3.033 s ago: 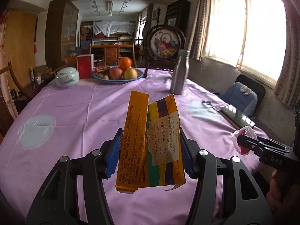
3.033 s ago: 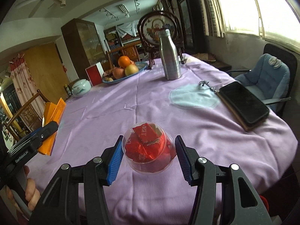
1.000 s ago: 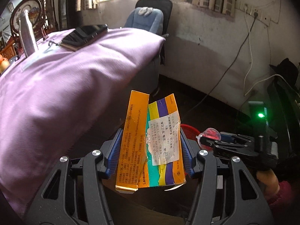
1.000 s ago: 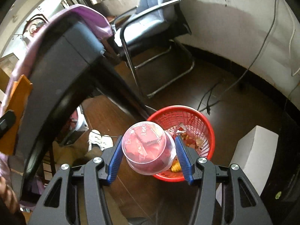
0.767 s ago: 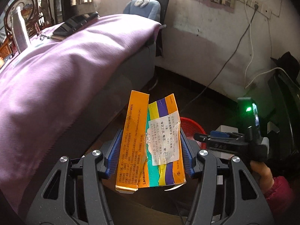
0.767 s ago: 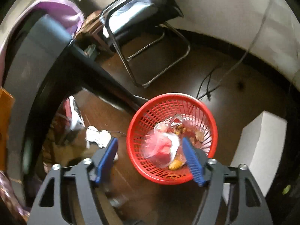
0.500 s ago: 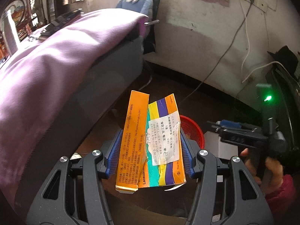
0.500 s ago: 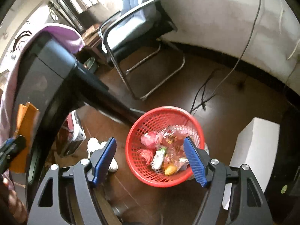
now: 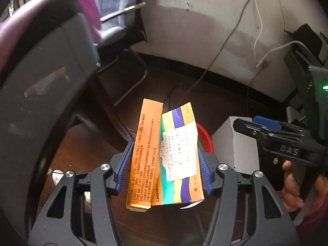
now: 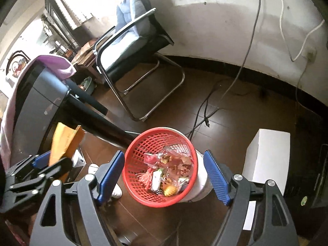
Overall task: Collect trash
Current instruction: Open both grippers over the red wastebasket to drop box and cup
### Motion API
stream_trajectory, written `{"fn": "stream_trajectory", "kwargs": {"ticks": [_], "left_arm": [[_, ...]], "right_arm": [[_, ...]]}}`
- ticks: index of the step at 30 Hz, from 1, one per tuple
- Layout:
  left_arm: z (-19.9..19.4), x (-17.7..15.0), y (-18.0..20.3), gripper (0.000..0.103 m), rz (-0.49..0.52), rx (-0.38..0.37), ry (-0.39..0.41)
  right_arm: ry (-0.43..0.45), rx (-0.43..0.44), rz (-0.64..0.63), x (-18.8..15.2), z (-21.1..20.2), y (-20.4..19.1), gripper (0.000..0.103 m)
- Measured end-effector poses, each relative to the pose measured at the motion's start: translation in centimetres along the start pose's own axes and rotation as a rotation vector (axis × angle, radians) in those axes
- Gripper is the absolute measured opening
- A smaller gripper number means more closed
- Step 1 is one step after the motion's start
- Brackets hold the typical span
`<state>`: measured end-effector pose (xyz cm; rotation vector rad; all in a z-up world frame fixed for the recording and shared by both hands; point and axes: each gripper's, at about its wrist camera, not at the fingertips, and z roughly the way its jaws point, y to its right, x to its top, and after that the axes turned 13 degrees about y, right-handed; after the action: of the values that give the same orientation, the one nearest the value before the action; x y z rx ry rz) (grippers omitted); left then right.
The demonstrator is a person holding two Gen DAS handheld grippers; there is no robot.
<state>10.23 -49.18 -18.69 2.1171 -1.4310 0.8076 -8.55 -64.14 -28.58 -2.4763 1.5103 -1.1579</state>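
My left gripper [image 9: 164, 164] is shut on two flattened cartons, an orange one [image 9: 143, 153] and a yellow, purple and green one with a white label [image 9: 180, 155]. It holds them above the dark floor, left of the red mesh trash basket [image 9: 206, 137], which is mostly hidden behind them. In the right wrist view the basket [image 10: 135, 149] stands on the floor below, holding several wrappers and the clear plastic cup with red scraps. My right gripper [image 10: 164, 177] is open and empty above the basket. The left gripper with the orange carton [image 10: 65, 141] shows at left.
A white box [image 10: 268, 155] stands right of the basket. A black-framed office chair with a blue cushion [image 10: 131, 39] stands by the wall. Cables [image 10: 207, 110] run across the floor. The table with its purple cloth [image 10: 51, 61] and dark leg [image 10: 98, 125] is at left.
My right gripper opened and dropped the plastic cup of red scraps into the red basket. Both grippers swung from the table down to the floor; the left has moved closer to the basket.
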Motion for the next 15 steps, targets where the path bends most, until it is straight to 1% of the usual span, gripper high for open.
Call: {"fn": "stream_trajectory", "kwargs": {"ticks": [3,4,5,6,7,9,15], "left_arm": [[1.4,-0.1,0.5,0.062,0.008,-0.016,-0.028],[2.1,-0.2,0.7,0.068,0.018,-0.013,-0.041],[2.3,-0.3,0.8,0.071,0.031,-0.028,-0.056],[2.5,-0.4,0.9,0.076,0.037,-0.020,-0.059],[2.5,-0.5,0.9,0.079,0.042,-0.011,-0.058],[2.6,-0.6,1.1,0.082,0.048,-0.001,-0.055],[1.2,-0.3,0.3,0.086,0.030,0.030,-0.023]], "right_arm": [[-0.008,-0.006,0.011,-0.2,0.3,0.6,0.078],[-0.009,-0.008,0.016,-0.2,0.3,0.8,0.078],[-0.010,-0.010,0.020,-0.2,0.3,0.9,0.078],[-0.011,-0.011,0.027,-0.2,0.3,1.2,0.078],[-0.011,-0.012,0.032,-0.2,0.3,1.3,0.078],[-0.012,-0.013,0.036,-0.3,0.1,1.2,0.078],[-0.015,-0.001,0.005,-0.4,-0.5,-0.1,0.078]]}}
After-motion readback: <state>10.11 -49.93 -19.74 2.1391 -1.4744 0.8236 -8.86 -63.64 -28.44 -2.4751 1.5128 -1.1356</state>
